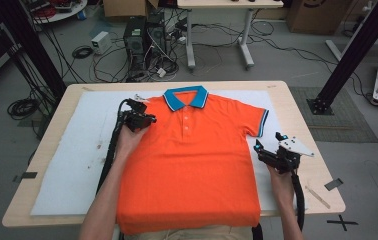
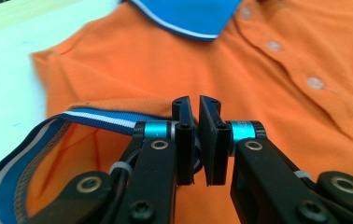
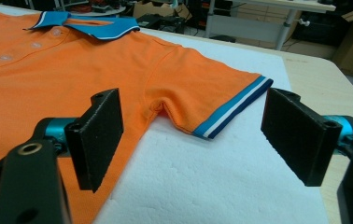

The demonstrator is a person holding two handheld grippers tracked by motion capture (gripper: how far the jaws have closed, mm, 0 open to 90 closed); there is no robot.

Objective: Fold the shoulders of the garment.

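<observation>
One orange shirt lies on a white sheet over the wooden table; left gripper pinches its folded sleeve, right gripper gapes apart, cables littering the floor.

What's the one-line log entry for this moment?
left tool: shut on left sleeve cuff, folded onto polo shirt | right tool: open beside right sleeve

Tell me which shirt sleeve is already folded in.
The sleeve in the left claw, folded onto the chest with its striped cuff pinched. The other sleeve lies flat, spread outward.
</observation>
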